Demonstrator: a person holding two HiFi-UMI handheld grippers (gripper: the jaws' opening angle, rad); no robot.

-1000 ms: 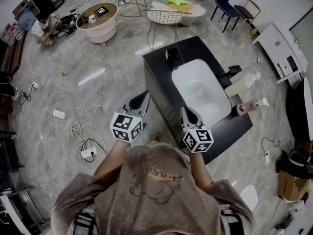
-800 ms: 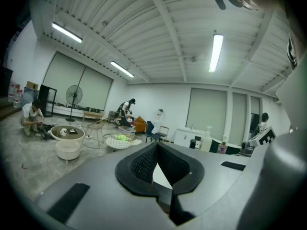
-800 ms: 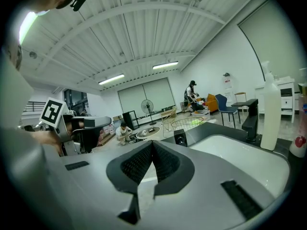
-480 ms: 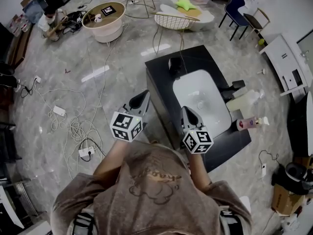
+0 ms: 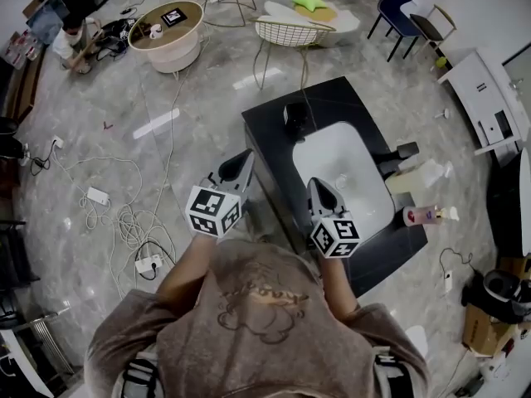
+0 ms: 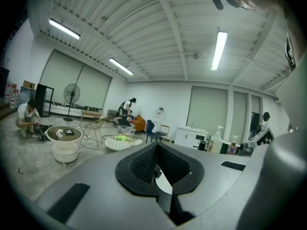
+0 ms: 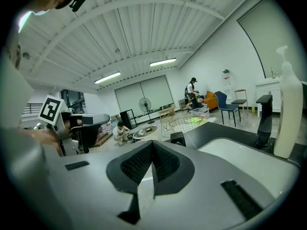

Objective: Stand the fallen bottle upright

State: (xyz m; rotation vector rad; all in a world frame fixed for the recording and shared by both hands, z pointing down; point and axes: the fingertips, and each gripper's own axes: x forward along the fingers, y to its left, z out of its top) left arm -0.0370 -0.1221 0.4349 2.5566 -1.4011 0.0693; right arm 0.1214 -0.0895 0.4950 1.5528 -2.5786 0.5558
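Nearest, a person in a brown printed shirt (image 5: 257, 322) is holding both grippers out side by side, each one carrying a white cube with black square markers. The left gripper (image 5: 242, 161) is pointing over the floor just beside the counter. Its dark pads, dimpled like mesh, are meeting at the tips with nothing between them. The right gripper (image 5: 319, 186) is hanging over the counter's near edge, and its tapered jaws are likewise closed and empty.

Beyond them, the counter (image 5: 274, 110) is lying as a glossy black slab around a smooth white sink (image 5: 332, 152) with rounded corners. A black faucet (image 5: 397, 151) is standing on the sink's right side.

Past the faucet, a tall cream pump bottle (image 5: 415, 177) and a smaller pink bottle (image 5: 425, 215) are sitting near the counter's right edge, well apart from both grippers. Whether either is lying down cannot be told.

Farther out, white cables (image 5: 124, 222) are curling across the polished grey marble floor (image 5: 166, 139), near a wire chair (image 5: 286, 30) and a round table (image 5: 166, 31).
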